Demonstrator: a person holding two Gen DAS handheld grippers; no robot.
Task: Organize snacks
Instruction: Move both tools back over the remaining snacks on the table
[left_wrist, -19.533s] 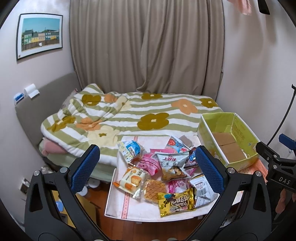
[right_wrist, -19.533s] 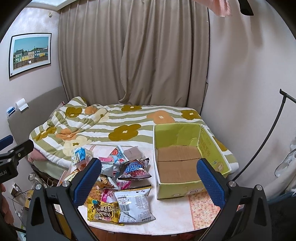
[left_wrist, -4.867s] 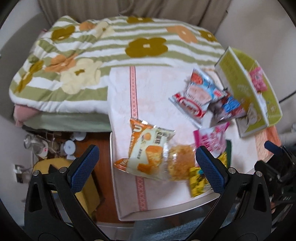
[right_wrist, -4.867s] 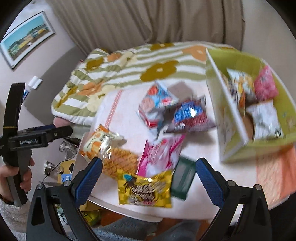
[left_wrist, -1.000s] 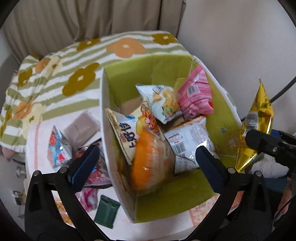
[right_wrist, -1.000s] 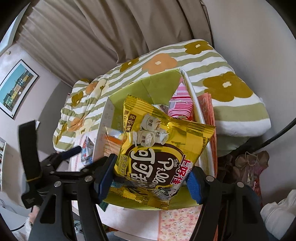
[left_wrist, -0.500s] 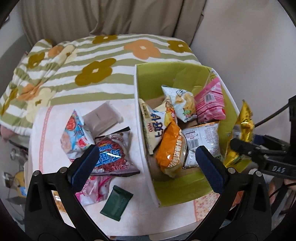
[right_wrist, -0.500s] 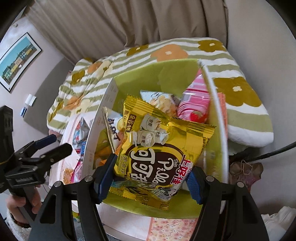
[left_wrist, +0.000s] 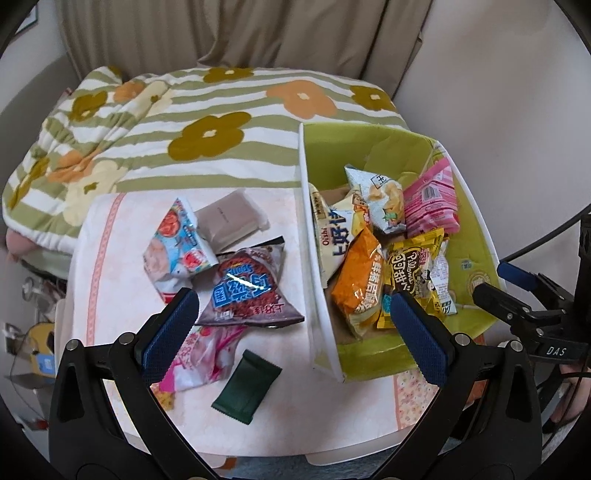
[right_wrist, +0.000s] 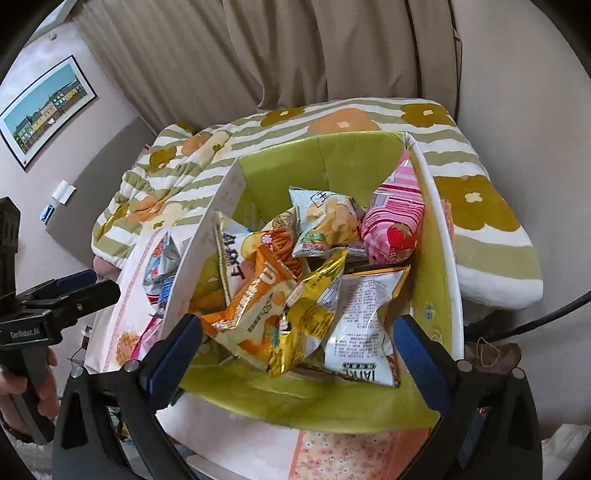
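Snack box filling up, both grippers empty

My right gripper (right_wrist: 291, 345) is opening its jaws right over the green box (right_wrist: 436, 258), and the gold snack bag (right_wrist: 310, 314) lies loose between them on the pile. My left gripper (left_wrist: 291, 325) is spread wide too, with the dark blue-label bag (left_wrist: 247, 291) and green packet (left_wrist: 246, 387) between its jaws on the table (left_wrist: 110, 229).

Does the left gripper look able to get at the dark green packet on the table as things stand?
Probably yes: the dark green packet lies flat and uncovered, just below the open left gripper, clear of the pink bag.
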